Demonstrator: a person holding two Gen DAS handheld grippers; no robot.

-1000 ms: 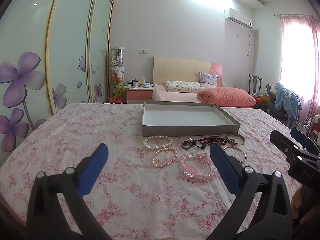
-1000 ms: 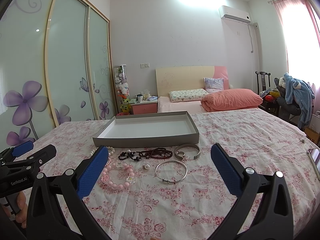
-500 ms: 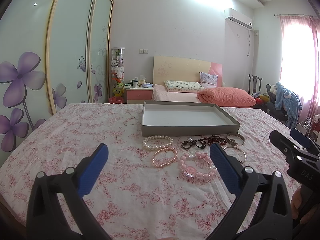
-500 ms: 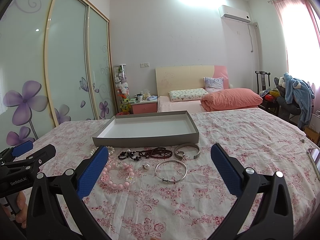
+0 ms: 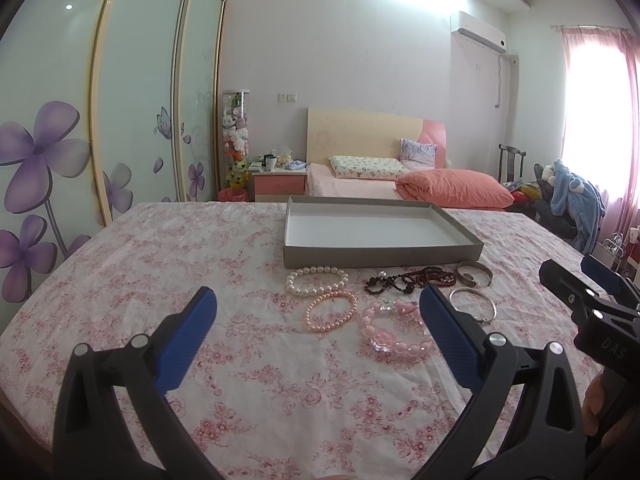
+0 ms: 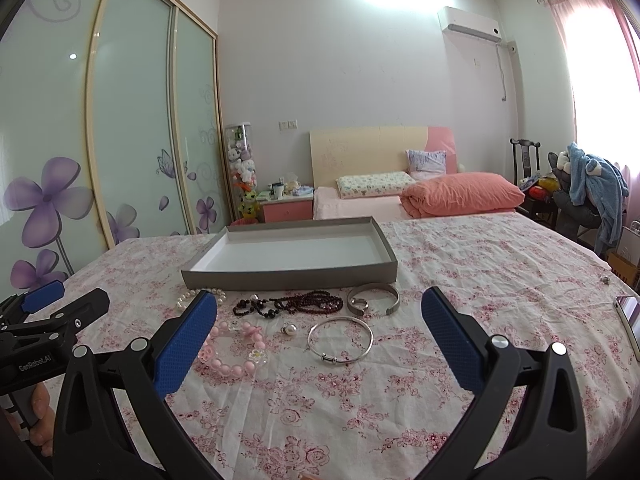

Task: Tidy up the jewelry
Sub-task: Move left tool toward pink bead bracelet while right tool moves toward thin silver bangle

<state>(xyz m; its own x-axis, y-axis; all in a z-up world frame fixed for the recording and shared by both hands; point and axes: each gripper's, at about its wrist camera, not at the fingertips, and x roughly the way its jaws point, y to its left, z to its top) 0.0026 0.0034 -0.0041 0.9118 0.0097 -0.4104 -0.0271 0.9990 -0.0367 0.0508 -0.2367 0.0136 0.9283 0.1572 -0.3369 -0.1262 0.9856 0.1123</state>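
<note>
An empty grey tray [image 5: 382,258] [image 6: 288,278] lies on the floral cloth. In front of it lie a white pearl bracelet [image 5: 316,278], a small pink pearl bracelet [image 5: 331,311], a chunky pink bead bracelet [image 5: 394,332] [image 6: 234,350], a dark red bead string [image 5: 412,279] [image 6: 290,304], a wide silver cuff [image 6: 373,299] [image 5: 474,273], a thin silver bangle [image 6: 340,338] and a single pearl stud [image 6: 290,330]. My left gripper [image 5: 318,332] hovers open just short of the bracelets. My right gripper [image 6: 320,332] is open too, near the bangle.
The floral-clothed table [image 6: 460,280] spreads wide, with bare cloth to the left and right of the jewelry. A phone [image 6: 630,320] lies at its right edge. Behind stand a bed [image 6: 400,200], a nightstand, sliding wardrobe doors and a chair with a blue garment.
</note>
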